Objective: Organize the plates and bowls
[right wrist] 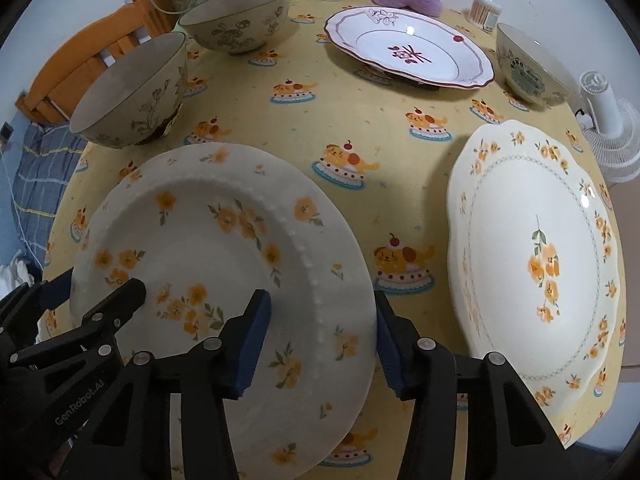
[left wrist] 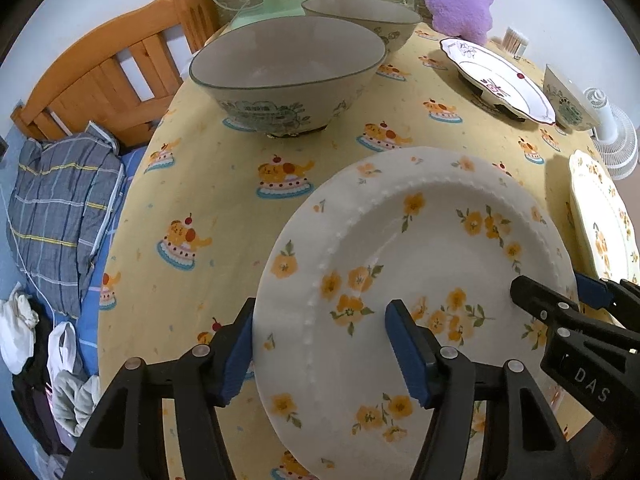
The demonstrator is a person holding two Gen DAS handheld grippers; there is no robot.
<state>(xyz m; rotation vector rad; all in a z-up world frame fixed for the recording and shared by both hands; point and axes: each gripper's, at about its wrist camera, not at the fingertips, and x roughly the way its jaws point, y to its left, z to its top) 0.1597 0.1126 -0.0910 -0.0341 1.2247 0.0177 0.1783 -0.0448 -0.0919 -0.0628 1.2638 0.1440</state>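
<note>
Two grippers meet on one plate at the near edge of the table (right wrist: 360, 120), which is covered in a yellow cloth printed with little cake pictures. That plate (right wrist: 224, 264), white with orange flowers and a beaded ring, sits tilted, its near side raised off the cloth. The left gripper (left wrist: 320, 344) has its jaws spread wide astride the plate's left rim, one blue pad outside the edge and one over the inner face. The right gripper (right wrist: 320, 340) does the same on the right rim, equally wide. Whether either pad presses the china, I cannot tell. Just to the right lies a cream scalloped plate (right wrist: 536, 248) with an orange sprig. Further back stand two big grey bowls (right wrist: 132, 92), a purple-edged plate (right wrist: 412, 48) and a smaller green-patterned bowl (right wrist: 528, 64).
</note>
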